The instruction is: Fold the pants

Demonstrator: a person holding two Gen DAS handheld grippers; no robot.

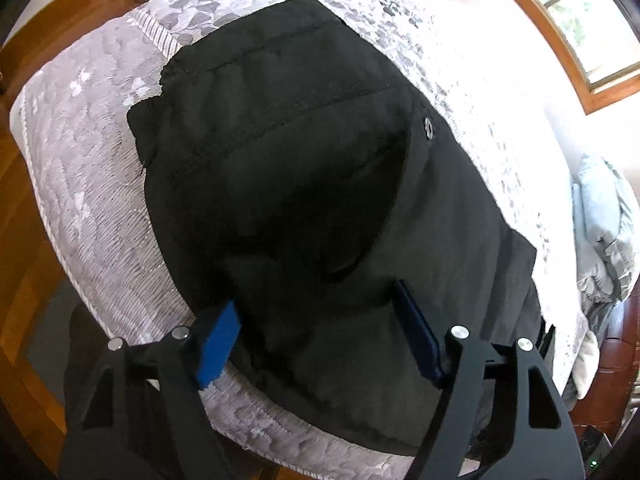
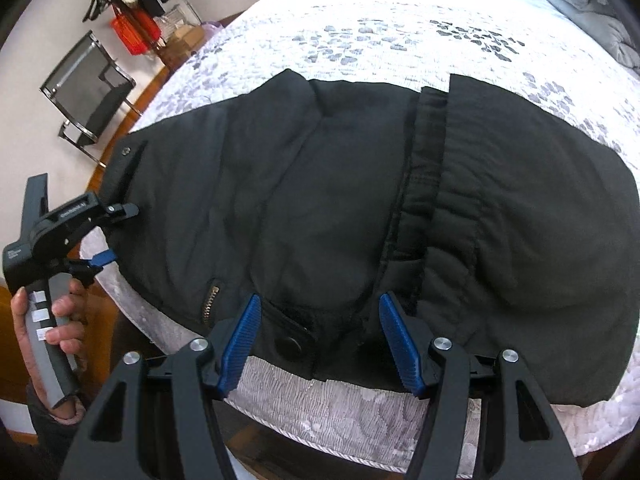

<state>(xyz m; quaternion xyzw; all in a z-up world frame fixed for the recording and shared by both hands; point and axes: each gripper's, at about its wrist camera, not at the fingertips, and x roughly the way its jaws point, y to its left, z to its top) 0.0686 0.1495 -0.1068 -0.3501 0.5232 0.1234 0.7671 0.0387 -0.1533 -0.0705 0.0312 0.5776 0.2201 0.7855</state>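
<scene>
Hovering both my grippers, left [image 1: 316, 320] and right [image 2: 320, 328], with jaws spread and gripping nothing, over the near edge of the black pants [image 2: 340, 200] lying folded on the bedspread [image 2: 400, 32].

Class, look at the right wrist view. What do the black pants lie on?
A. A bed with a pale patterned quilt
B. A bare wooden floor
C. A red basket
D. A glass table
A: the pants are spread across the quilt, which shows pale with grey leaf marks all round them.
</scene>
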